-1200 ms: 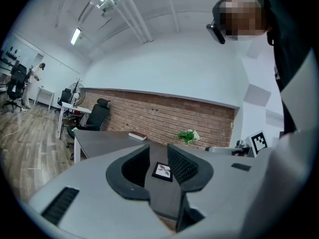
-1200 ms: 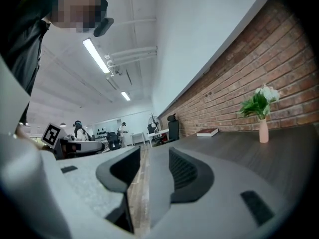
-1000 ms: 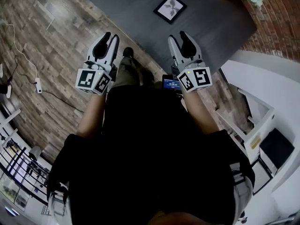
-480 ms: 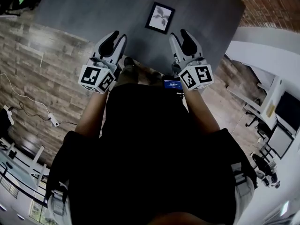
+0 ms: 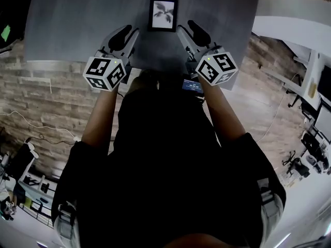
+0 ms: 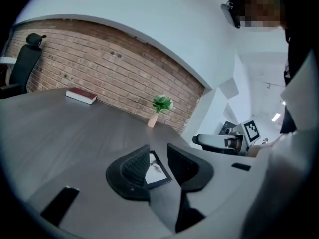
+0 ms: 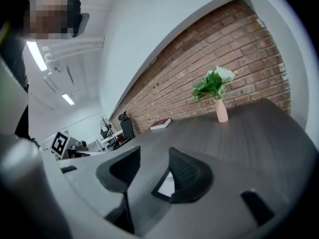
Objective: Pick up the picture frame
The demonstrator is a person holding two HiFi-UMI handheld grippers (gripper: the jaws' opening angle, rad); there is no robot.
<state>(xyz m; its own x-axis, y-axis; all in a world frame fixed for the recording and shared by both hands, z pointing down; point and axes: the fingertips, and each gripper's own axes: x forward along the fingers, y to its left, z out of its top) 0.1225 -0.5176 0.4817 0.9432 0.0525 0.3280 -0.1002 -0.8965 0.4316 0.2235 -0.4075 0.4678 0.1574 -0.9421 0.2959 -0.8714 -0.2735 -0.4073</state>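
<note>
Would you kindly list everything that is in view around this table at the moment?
Table: one, dark grey, in front of the person.
Frame: one, black with a white leaf print, flat on the table, untouched.
Book: one, dark red, far side of the table.
Vase: one, pink, holding a green plant, far table edge.
Chair: one, black, at the table's end.
Wall: one, red brick, behind the table.
Left gripper: grey and black, fingers apart, empty.
Right gripper: same colours, fingers apart, empty.

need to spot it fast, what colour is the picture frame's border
Black, around a pale print; the picture frame shows best in the head view.
</note>
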